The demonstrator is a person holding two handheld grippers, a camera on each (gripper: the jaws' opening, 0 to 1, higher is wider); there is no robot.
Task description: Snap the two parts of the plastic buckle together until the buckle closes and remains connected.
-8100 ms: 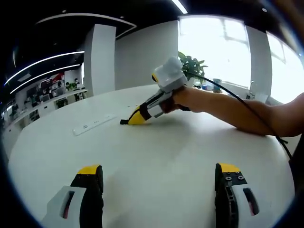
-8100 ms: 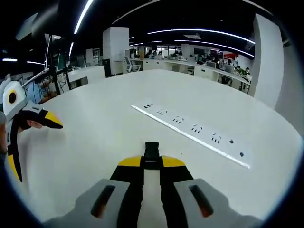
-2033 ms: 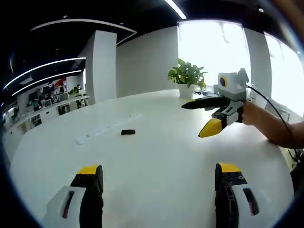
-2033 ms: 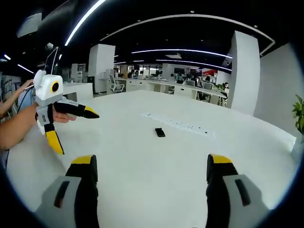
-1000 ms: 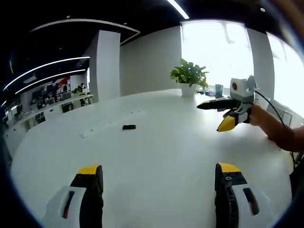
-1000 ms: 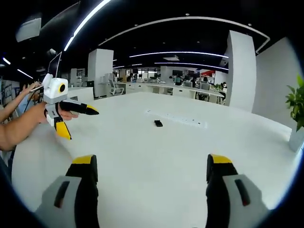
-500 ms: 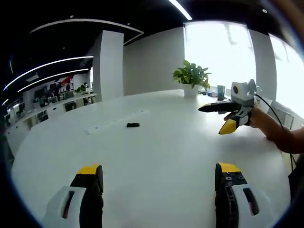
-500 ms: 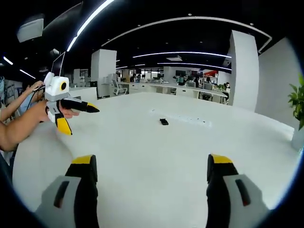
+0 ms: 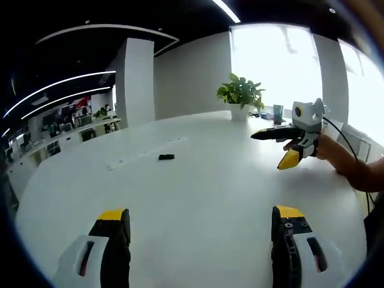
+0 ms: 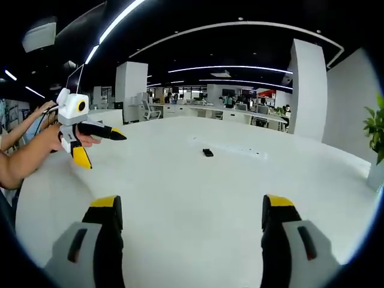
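The black plastic buckle [image 9: 166, 157] lies on the white table [image 9: 204, 186] as one small dark piece, far ahead of both grippers. It sits just in front of a white power strip [image 9: 143, 155]. My left gripper [image 9: 200, 213] is open and empty, well short of the buckle. The right gripper [image 9: 267, 151] hovers at the right, held by a hand, jaws apart. In the right gripper view the buckle [image 10: 207, 152] rests mid-table beyond my open right gripper [image 10: 192, 204]. The left gripper [image 10: 105, 151] hangs open at the left.
The power strip [image 10: 235, 149] runs behind the buckle. A potted plant [image 9: 240, 93] stands at the table's far edge by the bright window. Desks and chairs of an office lie beyond the table [image 10: 180, 186]. A person's forearm [image 10: 27, 157] reaches in from the left.
The right gripper, earlier shut on the buckle, has let it go and drawn back. Both grippers now hover open, away from it. In the last second only the views shifted slightly.
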